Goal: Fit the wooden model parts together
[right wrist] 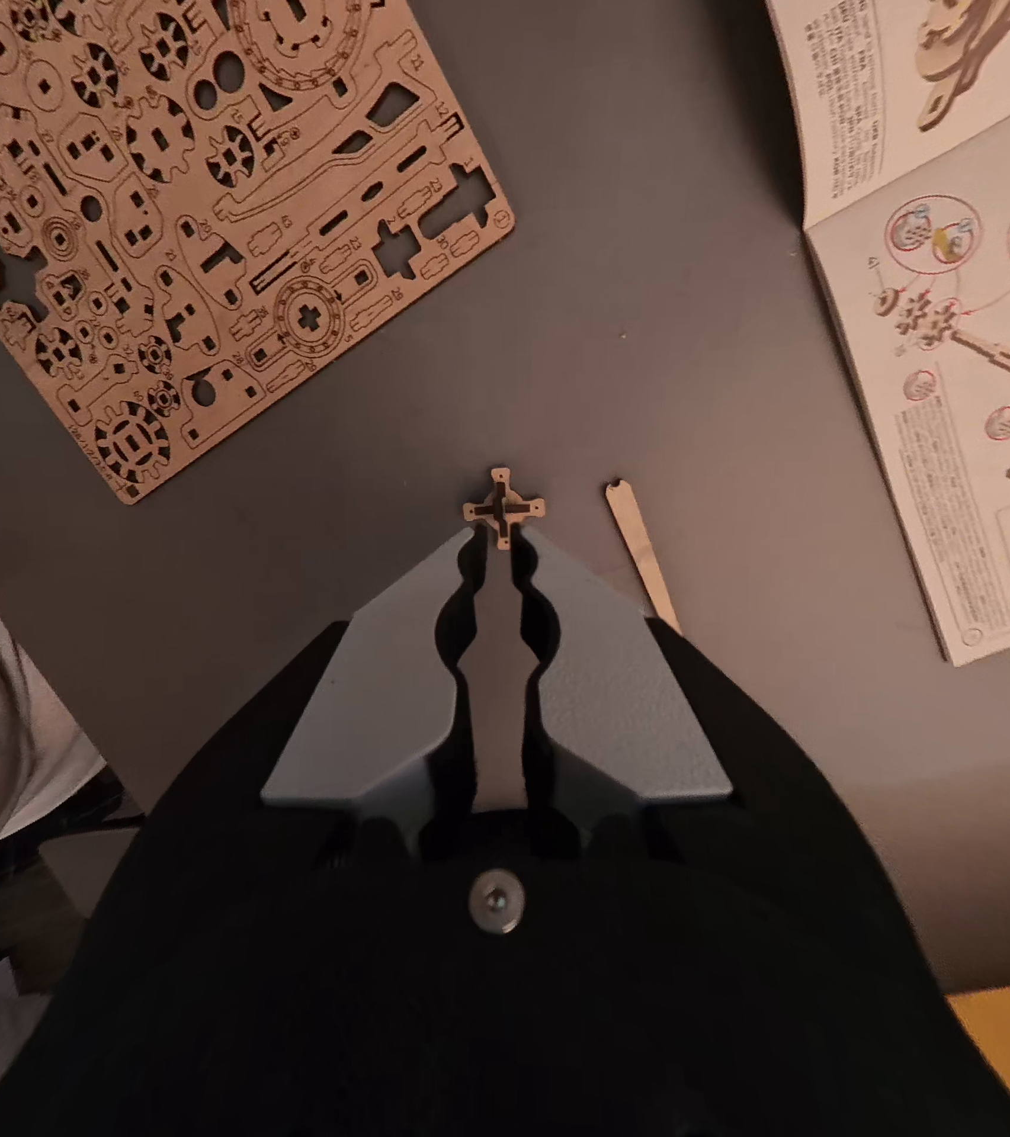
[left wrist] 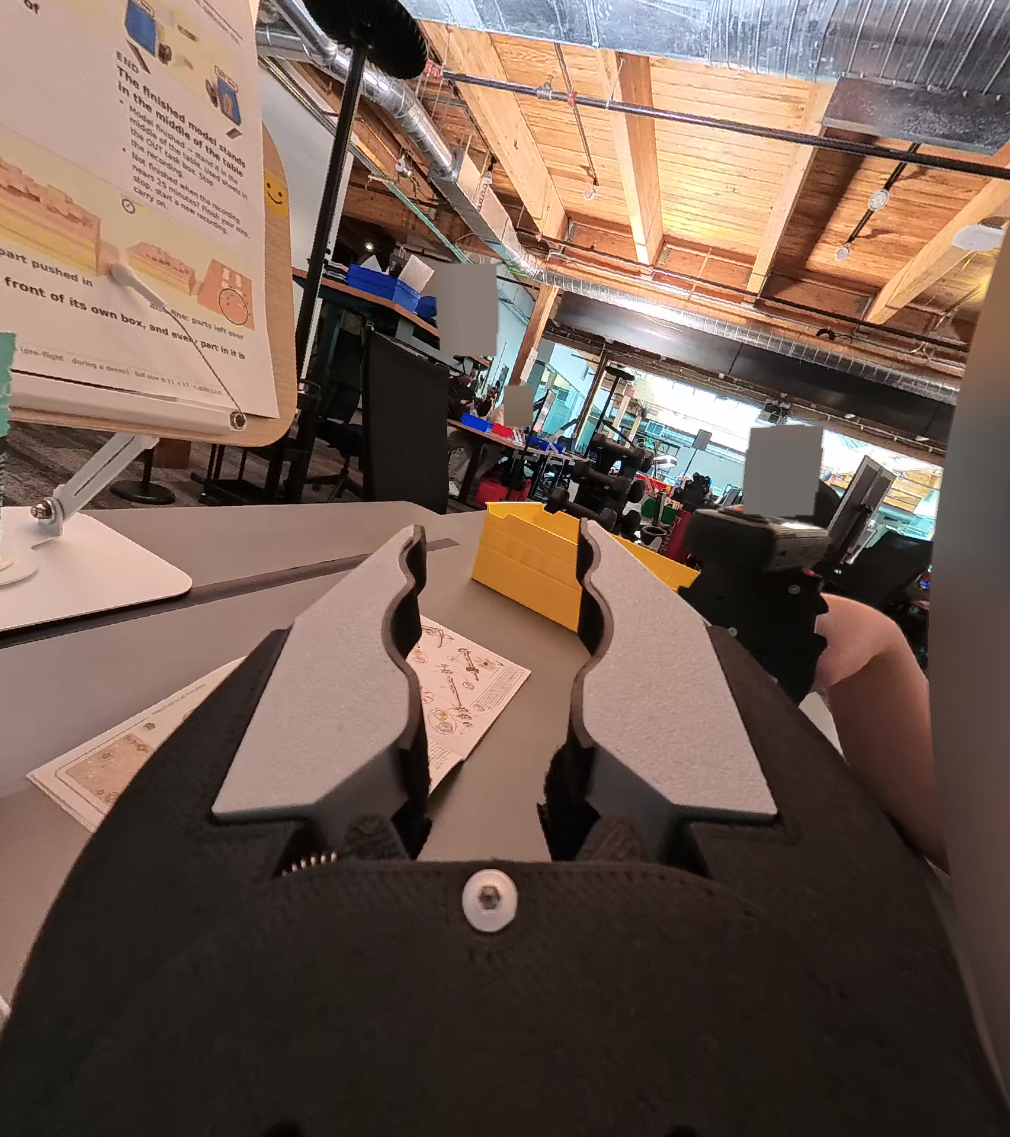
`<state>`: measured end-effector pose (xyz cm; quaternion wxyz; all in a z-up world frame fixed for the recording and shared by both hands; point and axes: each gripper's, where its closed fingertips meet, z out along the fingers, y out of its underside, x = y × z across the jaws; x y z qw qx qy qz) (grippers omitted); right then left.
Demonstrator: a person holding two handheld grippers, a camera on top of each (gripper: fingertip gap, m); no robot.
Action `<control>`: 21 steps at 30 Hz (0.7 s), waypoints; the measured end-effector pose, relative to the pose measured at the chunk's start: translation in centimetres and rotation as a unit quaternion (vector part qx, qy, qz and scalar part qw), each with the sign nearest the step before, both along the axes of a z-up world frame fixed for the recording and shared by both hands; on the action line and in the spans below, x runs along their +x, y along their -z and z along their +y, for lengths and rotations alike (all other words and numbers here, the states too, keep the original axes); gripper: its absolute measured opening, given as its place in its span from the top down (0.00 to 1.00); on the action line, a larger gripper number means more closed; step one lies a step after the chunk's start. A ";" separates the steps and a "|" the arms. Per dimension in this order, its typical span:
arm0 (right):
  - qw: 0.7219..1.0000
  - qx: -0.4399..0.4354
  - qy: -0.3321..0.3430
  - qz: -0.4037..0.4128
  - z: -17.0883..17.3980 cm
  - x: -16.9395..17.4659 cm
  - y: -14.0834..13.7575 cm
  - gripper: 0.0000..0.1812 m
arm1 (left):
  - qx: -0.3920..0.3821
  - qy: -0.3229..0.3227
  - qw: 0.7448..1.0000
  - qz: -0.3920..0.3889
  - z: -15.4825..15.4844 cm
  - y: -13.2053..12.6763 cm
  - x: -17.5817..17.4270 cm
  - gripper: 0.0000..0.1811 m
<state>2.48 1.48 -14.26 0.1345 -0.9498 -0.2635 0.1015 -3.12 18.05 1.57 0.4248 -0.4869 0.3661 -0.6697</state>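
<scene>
- Grey tabletop (right wrist: 644,246) underneath everything, seen from straight above in the right wrist view.
- Wooden sheet (right wrist: 194,234) of laser-cut parts lying flat at upper left, several slots already punched out.
- Open booklet (right wrist: 951,381) of assembly drawings flat at the right edge; same booklet (left wrist: 477,677) beyond the left gripper's fingers.
- Yellow bin (left wrist: 527,566) farther back on the tabletop, a poster stand (left wrist: 84,572) at far left.
- Left gripper (left wrist: 499,541) released, jaws spread wide, nothing between them, raised and looking out across the tabletop.
- Right gripper (right wrist: 495,540) pointing down, jaws nearly together, tips pinching the lower arm of the cross piece.
- Right gripper body (left wrist: 761,554) also visible to the right of the left one, a hand behind it.
- Flat wooden stick (right wrist: 637,547) just right of the right gripper's tips, apart from the cross.
- Small cross piece (right wrist: 502,507), four-armed with a cross-shaped cutout, mid-tabletop between sheet and booklet.
</scene>
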 end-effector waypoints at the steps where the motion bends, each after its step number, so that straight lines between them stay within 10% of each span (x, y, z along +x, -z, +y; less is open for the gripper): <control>1: 1.000 0.000 -0.001 0.001 0.0 0.0 0.1 0.99 | 0.000 0.000 1.000 0.000 0.0 0.0 0.0 0.74; 21: 0.999 0.022 -0.027 -0.008 0.1 -0.2 0.6 0.97 | 0.016 0.031 0.999 0.019 -1.5 0.7 0.7 0.74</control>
